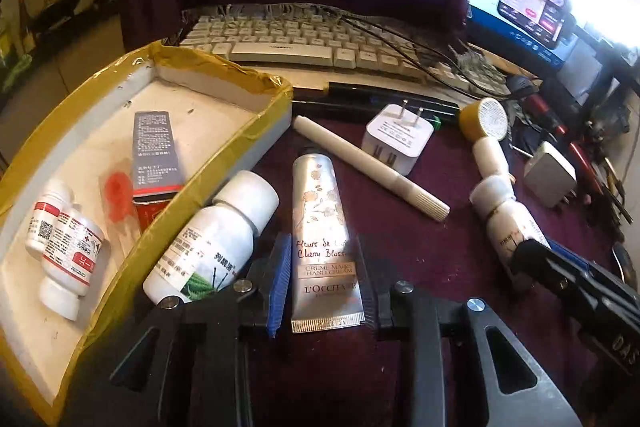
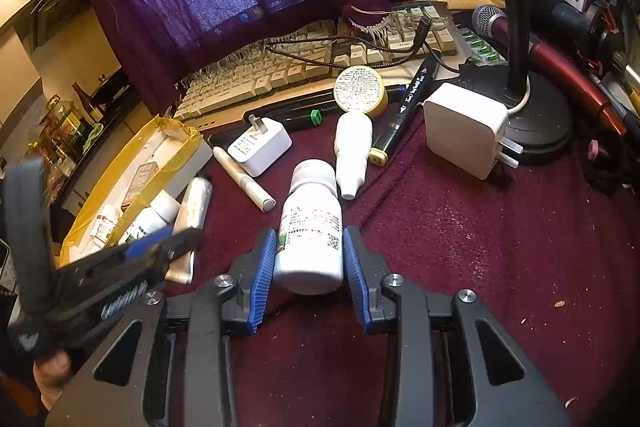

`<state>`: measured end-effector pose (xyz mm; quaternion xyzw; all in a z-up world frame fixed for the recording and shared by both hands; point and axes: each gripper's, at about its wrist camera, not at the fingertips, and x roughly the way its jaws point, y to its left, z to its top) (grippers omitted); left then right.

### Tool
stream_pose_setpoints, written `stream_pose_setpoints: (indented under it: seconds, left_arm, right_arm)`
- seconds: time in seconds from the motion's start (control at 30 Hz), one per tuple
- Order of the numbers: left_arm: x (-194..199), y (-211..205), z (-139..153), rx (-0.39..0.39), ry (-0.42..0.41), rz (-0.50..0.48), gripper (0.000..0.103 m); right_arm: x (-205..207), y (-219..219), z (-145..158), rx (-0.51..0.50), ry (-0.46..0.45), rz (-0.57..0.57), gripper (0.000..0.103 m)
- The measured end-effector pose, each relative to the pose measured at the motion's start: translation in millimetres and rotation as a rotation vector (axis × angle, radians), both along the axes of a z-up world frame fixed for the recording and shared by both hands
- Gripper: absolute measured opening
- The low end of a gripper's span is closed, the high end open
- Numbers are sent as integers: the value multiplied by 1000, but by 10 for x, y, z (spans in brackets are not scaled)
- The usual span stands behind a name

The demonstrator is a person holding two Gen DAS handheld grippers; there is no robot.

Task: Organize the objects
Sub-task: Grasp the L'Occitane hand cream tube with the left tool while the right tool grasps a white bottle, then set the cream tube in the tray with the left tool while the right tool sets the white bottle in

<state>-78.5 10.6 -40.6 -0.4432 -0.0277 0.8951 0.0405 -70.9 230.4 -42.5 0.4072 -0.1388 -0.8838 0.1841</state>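
Note:
My left gripper (image 1: 324, 263) is open, its blue pads either side of a silver L'Occitane hand cream tube (image 1: 320, 223) lying on the maroon cloth. My right gripper (image 2: 310, 259) is open around a white pill bottle (image 2: 310, 227) lying on the cloth; the pads stand just off its sides. That bottle also shows in the left wrist view (image 1: 508, 215) with the right gripper (image 1: 560, 279) at its base. A yellow-taped tray (image 1: 224, 167) at left holds two small white bottles (image 1: 64, 243), a grey-red carton (image 1: 154, 151) and a red-capped item (image 1: 118, 195).
A white bottle with a green label (image 1: 212, 239) leans on the tray wall. A white pen (image 1: 368, 167), a white plug charger (image 1: 398, 139), a yellow tin (image 1: 484, 119), a dropper bottle (image 2: 352, 147), a black marker (image 2: 404, 107) and a large adapter (image 2: 464, 127) lie nearby. Behind is a keyboard (image 1: 304, 43).

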Motion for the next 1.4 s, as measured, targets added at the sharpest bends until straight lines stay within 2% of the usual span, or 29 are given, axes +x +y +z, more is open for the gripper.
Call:
stream_pose_setpoints:
  seconds: [0.23, 0.3, 0.37, 0.4, 0.5, 0.53, 0.63, 0.7, 0.83, 1.0, 1.1, 1.23, 1.4]
  left_arm:
    - [551, 106, 9, 17, 28, -170, 28]
    - [587, 82, 18, 19, 35, -164, 30]
    - [549, 73, 31, 15, 42, -158, 43]
    - [515, 76, 41, 10, 47, -154, 46]
    - [399, 107, 26, -17, 51, -147, 47]
    - [351, 132, -3, -28, 39, -141, 46]
    - [388, 175, -19, -66, 63, -136, 25]
    - [450, 186, -15, -59, 62, -160, 25]
    - [604, 151, 44, -9, 57, -195, 25]
    - [707, -216, 173, 219, -6, -190, 25]
    - [749, -484, 266, 298, -19, -142, 25]
    - [827, -738, 395, 305, 5, -84, 25]
    - [879, -1010, 502, 238, 42, 14, 25]
  right_arm:
    - [-31, -47, -17, 19, -18, 11, 33]
    - [-45, -82, -32, 34, -28, 19, 33]
    - [-66, -98, -60, 53, -50, 21, 34]
    - [-68, -93, -57, 53, -48, 19, 33]
    - [-74, -57, -64, 35, -61, 15, 33]
    - [-79, -46, -68, 28, -66, 15, 33]
    - [-101, -68, -60, 40, -81, 17, 34]
    - [-122, -97, -52, 63, -81, 18, 34]
    - [-121, -143, -48, 92, -76, 6, 33]
    - [83, -77, -10, 44, -56, -64, 32]
    - [230, -138, 129, 30, -8, -74, 32]
    - [362, -398, 392, -5, 72, 6, 32]
    - [321, -888, 477, -61, 64, 155, 32]
